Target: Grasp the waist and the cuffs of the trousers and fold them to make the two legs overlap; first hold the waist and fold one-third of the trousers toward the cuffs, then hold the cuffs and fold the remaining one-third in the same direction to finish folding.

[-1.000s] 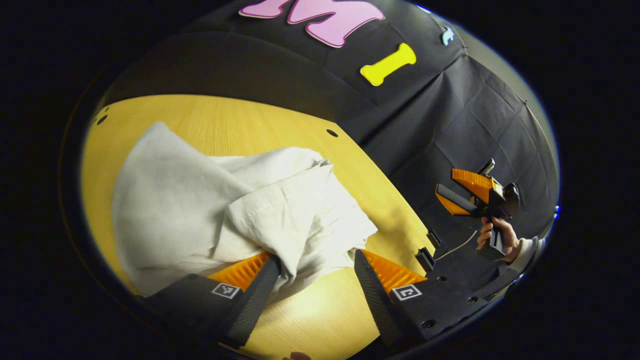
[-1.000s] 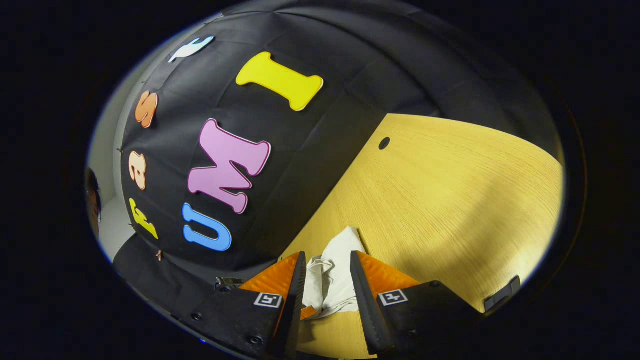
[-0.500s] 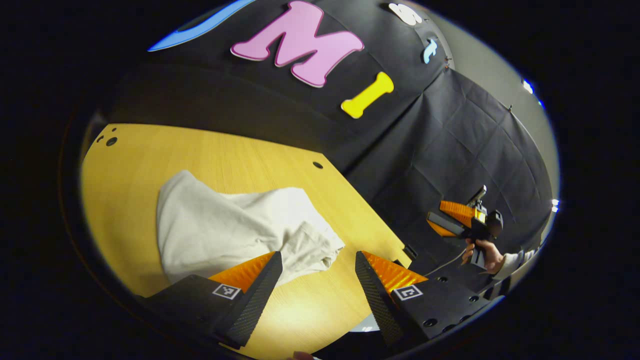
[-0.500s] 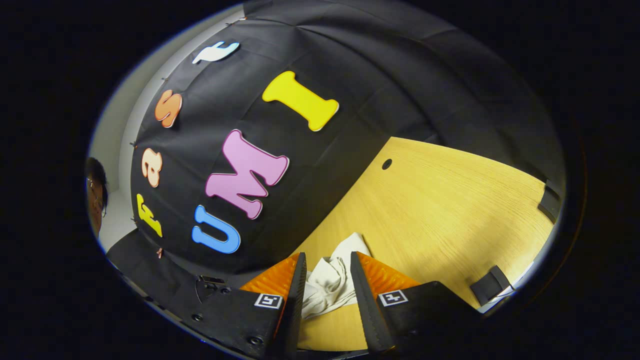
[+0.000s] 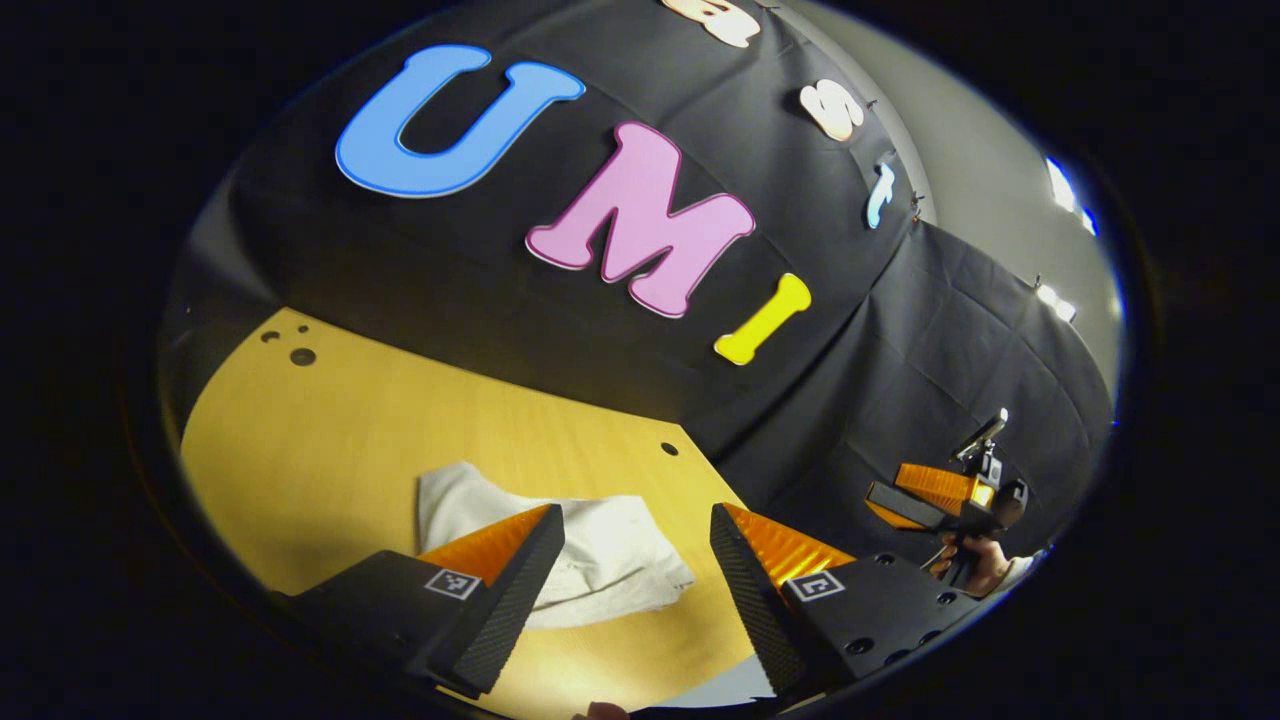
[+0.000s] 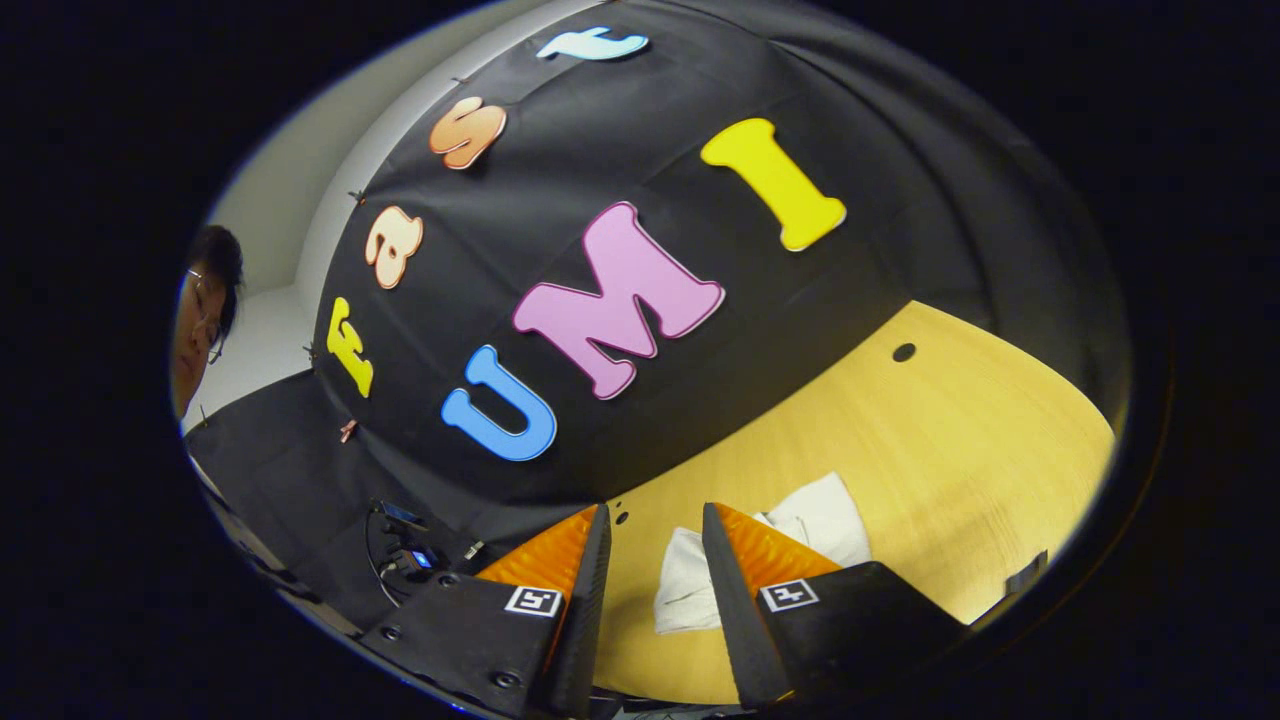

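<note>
The white trousers point(image 5: 590, 560) lie in a folded bundle on the yellow table point(image 5: 340, 440), beyond and below the spread, empty fingers of the left tool point(image 5: 637, 545), while the right tool point(image 6: 655, 545), fingers narrowly apart and gripping nothing, hovers above the same bundle.

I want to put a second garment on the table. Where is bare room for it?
The wooden table is bare between the folded trousers and the black cloth wall, out to its corner with the small holes. In the right gripper view, bare wood also lies beyond the trousers, toward the single hole. The trousers themselves are the one crowded spot.
</note>
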Motion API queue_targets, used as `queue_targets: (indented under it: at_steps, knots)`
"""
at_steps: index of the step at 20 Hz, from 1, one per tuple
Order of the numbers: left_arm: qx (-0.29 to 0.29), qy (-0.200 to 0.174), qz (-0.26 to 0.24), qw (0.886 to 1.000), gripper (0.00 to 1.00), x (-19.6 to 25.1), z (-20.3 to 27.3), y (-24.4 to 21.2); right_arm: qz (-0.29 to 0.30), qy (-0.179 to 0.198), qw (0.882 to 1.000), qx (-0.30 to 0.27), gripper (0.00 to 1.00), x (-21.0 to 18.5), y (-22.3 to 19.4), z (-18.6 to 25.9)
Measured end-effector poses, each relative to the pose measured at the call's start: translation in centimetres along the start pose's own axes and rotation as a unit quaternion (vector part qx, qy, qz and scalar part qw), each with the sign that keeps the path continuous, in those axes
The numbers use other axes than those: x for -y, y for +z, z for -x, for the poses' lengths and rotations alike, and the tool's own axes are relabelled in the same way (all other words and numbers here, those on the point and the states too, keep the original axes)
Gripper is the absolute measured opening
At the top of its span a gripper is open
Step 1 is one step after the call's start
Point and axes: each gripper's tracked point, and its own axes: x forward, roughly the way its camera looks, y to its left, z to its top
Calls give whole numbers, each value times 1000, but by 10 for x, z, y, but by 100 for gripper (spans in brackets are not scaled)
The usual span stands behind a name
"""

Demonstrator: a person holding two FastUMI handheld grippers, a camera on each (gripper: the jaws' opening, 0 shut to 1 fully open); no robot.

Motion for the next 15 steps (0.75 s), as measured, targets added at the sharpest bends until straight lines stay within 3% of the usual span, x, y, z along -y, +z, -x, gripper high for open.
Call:
queue_targets:
  at_steps: [1, 5, 8, 14, 15]
  knots:
    - [12, 7, -1, 1000, 95, -1, 8, 11, 9, 10, 1000, 2, 59, -16, 3, -11]
    - [60, 24, 25, 998, 95, 0, 24, 59, 50, 35, 998, 2, 60, -64, 9, -42]
    - [87, 34, 27, 995, 95, 0, 38, 81, 111, 37, 993, -14, 60, -76, -4, -55]
    - [75, 66, 26, 995, 95, -9, 48, 60, 142, 63, 986, -59, 60, -96, -50, -79]
    - [68, 74, 28, 995, 95, -12, 49, 54, 150, 65, 984, -68, 66, -97, -56, -82]
